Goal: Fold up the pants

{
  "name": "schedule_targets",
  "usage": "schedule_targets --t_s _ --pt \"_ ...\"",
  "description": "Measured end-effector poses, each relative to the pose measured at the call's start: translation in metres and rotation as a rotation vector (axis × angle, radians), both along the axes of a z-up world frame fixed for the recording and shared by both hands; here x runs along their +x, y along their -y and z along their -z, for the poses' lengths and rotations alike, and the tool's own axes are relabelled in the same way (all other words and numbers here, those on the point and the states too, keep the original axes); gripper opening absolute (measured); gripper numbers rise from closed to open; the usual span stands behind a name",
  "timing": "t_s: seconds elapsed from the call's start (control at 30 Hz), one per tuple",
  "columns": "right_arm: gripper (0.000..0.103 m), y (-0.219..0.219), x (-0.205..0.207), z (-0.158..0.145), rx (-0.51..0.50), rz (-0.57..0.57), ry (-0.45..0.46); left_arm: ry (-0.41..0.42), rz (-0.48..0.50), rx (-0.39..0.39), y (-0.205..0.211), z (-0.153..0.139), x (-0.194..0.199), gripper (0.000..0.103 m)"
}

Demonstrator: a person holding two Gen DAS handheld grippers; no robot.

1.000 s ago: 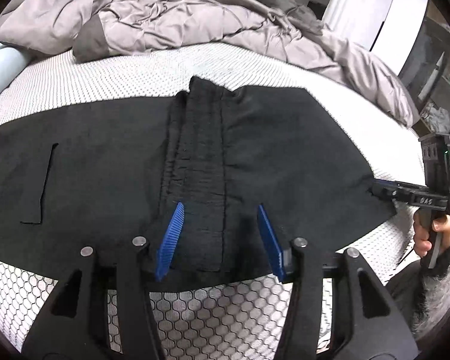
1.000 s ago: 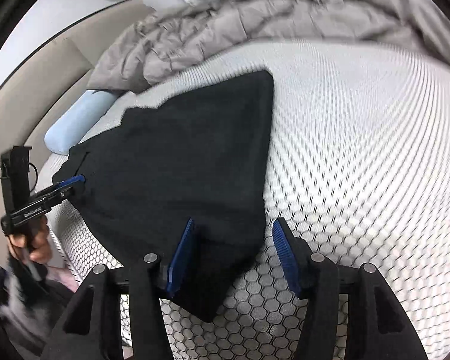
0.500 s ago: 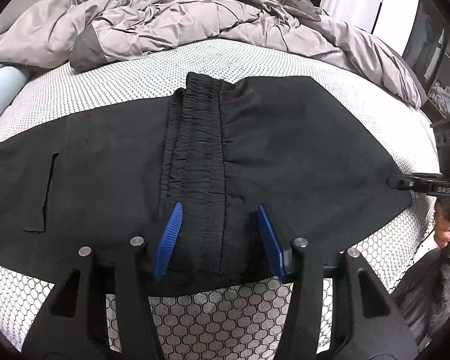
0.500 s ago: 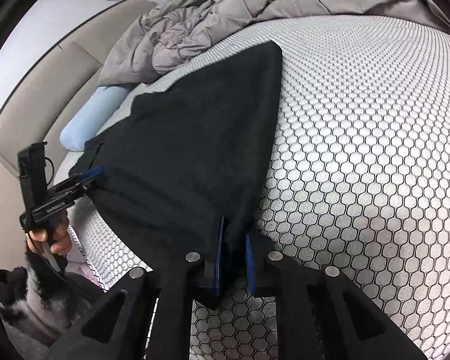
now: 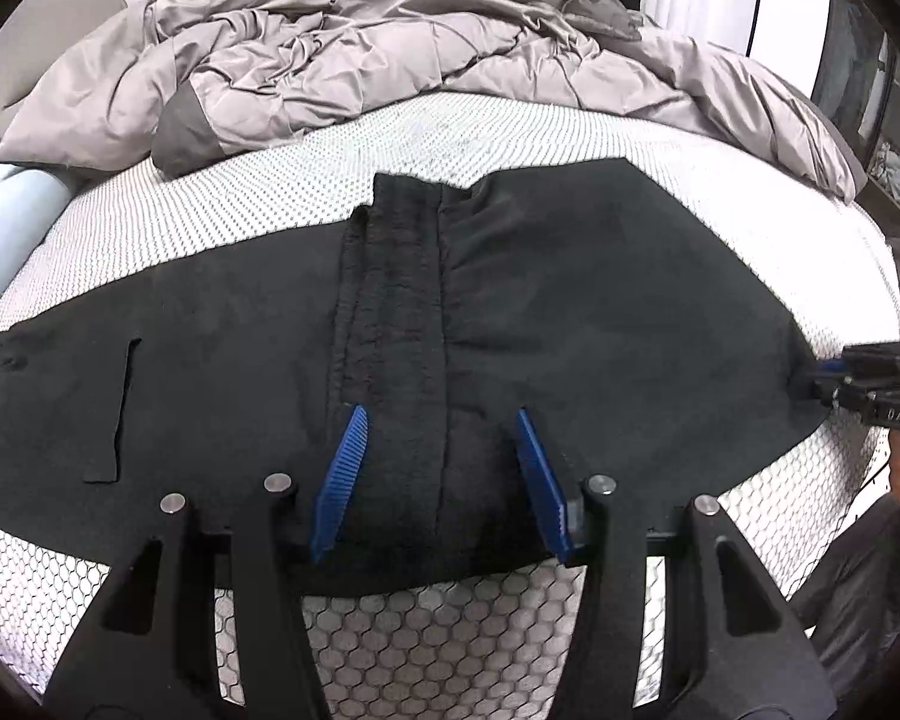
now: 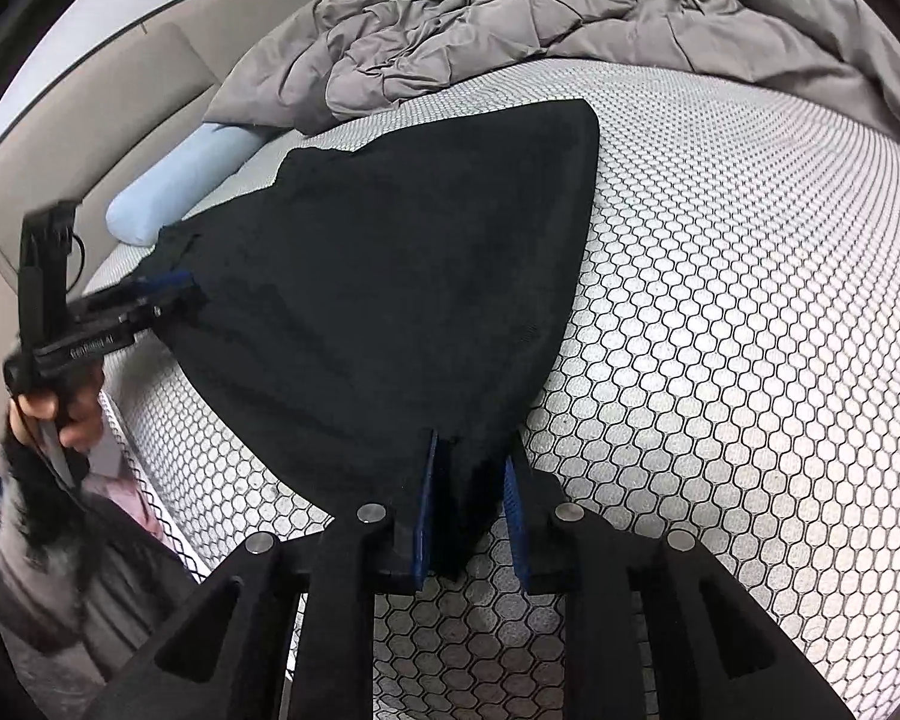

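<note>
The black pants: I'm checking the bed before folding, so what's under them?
Under the black pants only the honeycomb-patterned mattress cover shows around their edges. Whatever lies directly beneath the fabric is covered.

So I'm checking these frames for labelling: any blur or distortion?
Left wrist view: fisheye bows the bed edge, the pants sharp. Right wrist view: same bulge, the left gripper and hand smeared by motion blur, the right gripper crisp.
</note>
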State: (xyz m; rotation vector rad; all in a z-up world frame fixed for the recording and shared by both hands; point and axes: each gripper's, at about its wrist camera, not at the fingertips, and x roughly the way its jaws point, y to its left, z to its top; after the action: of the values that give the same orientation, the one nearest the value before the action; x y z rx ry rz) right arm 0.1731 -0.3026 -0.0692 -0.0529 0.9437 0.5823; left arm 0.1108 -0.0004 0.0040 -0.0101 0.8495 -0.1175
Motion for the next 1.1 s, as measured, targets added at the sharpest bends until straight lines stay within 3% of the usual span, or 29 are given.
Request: schedule_targets --t_s 0.13,0.23,0.27,0.4,0.57,0.73,0.87,1.1 --pt "0.021 0.005 -0.002 0.001 -0.002 -0.009 0.0 0.054 -0.025 0.002 0.01 -0.012 0.003 0.049" --pt "0.023 0.016 -0.01 -0.002 -0.005 -0.032 0.0 0.077 0.009 -0.028 0.026 -0.018 0.004 0.051" --pt "0.024 0.023 -0.013 -0.004 0.016 -0.032 -0.001 0.072 0.04 -0.041 0.037 -0.018 0.006 0.055" --pt "0.045 0.051 -0.004 -0.013 0.145 0.043 -0.018 0.024 0.169 -0.062 0.084 -0.008 0.014 0.055" --pt "0.045 0.058 0.024 -0.008 0.219 0.101 -0.086 -0.01 0.28 -0.088 0.14 0.001 0.021 0.056" --pt "0.045 0.048 0.052 -0.008 0.24 0.095 -0.124 -0.067 0.292 -0.052 0.177 0.023 0.031 0.065" --pt "0.045 0.034 0.063 -0.006 0.201 0.079 -0.146 -0.058 0.277 0.029 0.194 0.028 0.028 0.068" --pt "0.04 0.002 0.115 -0.005 0.07 0.045 -0.145 -0.086 0.282 0.02 0.189 0.029 0.027 0.069"
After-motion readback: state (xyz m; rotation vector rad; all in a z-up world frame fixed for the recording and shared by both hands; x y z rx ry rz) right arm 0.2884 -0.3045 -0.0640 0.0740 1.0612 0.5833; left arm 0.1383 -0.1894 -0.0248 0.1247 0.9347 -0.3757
